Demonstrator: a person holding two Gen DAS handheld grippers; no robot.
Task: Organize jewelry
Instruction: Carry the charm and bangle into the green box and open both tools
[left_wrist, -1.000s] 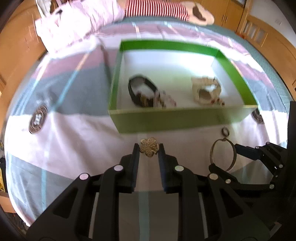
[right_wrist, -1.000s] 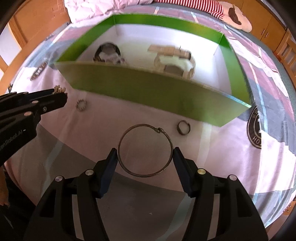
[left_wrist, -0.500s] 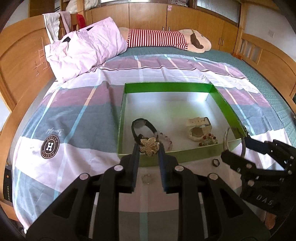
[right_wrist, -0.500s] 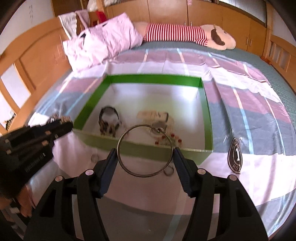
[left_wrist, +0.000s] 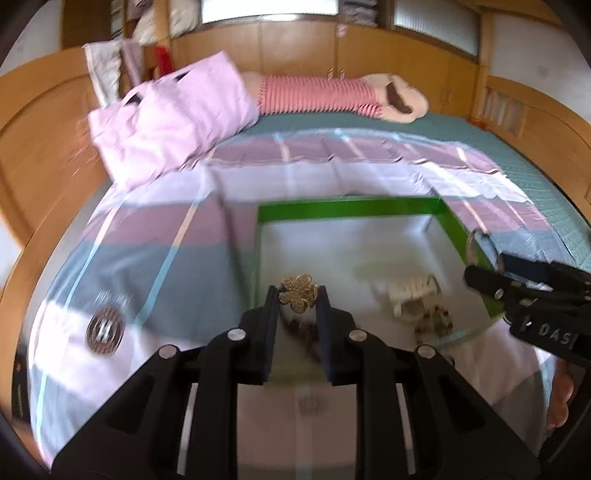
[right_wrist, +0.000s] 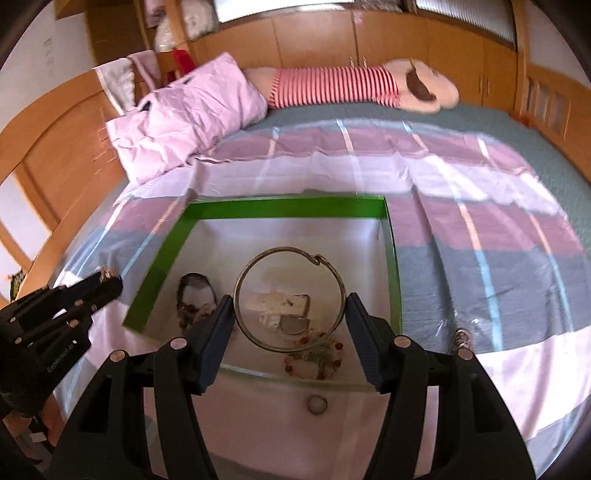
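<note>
My left gripper (left_wrist: 298, 295) is shut on a gold flower-shaped brooch (left_wrist: 298, 292), held in the air over the near left part of the green box (left_wrist: 347, 208). My right gripper (right_wrist: 290, 306) is shut on a large silver bangle (right_wrist: 290, 297), held level above the green box (right_wrist: 162, 266). Inside the box lie a dark watch (right_wrist: 194, 291), a cream bracelet (right_wrist: 280, 306) and a red beaded bracelet (right_wrist: 314, 360). The right gripper (left_wrist: 480, 275) also shows at the right edge of the left wrist view, with the bangle (left_wrist: 471, 245) edge-on.
The box sits on a striped bedspread (right_wrist: 461, 206) on a bed. A small ring (right_wrist: 317, 404) and another small ring (right_wrist: 460, 338) lie on the spread near the box. A pink pillow (left_wrist: 170, 122) and a striped plush (left_wrist: 325, 94) lie at the headboard end.
Both grippers rose from the bedspread with their pieces and moved forward over the box. The view tilted up, so the box now lies lower in both pictures.
</note>
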